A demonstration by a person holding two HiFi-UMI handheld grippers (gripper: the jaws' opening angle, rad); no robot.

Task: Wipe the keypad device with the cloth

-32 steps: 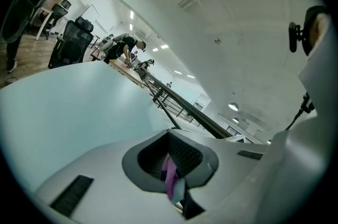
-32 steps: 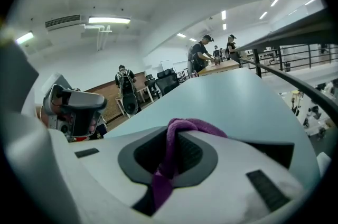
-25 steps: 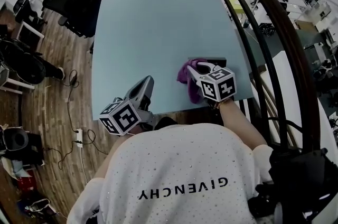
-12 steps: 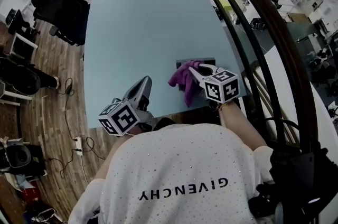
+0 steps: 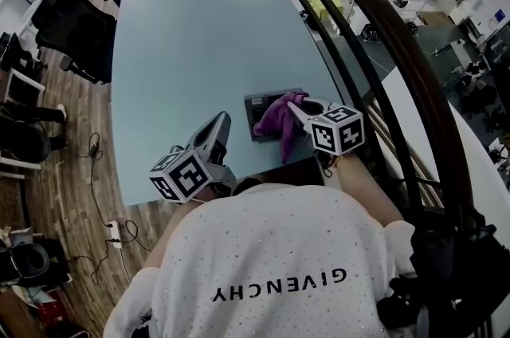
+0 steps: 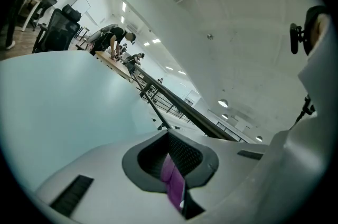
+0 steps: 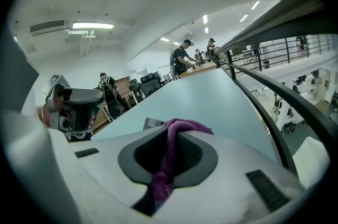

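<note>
Toward 5 o'clock on the pale blue table (image 5: 191, 49), close to its near edge, the dark keypad device (image 5: 255, 110) lies flat on the top. A purple cloth (image 5: 280, 119) overlaps the device's 3 o'clock side in the head view. It hangs bunched from the right gripper (image 5: 301, 110), whose jaws are clamped on a fold of it. In the right gripper view the cloth runs up between the closed jaws and spills over their tip, and a corner of the device shows just beyond at 11 o'clock. The left gripper (image 5: 217, 131) is at 8 o'clock from the device, apart from it, over the table's near edge, its jaws pressed together. A thin purple strip (image 6: 171, 182) shows in their seam in the left gripper view; what it is I cannot tell. A dark railing (image 5: 374, 65) runs along the table's 3 o'clock side
</note>
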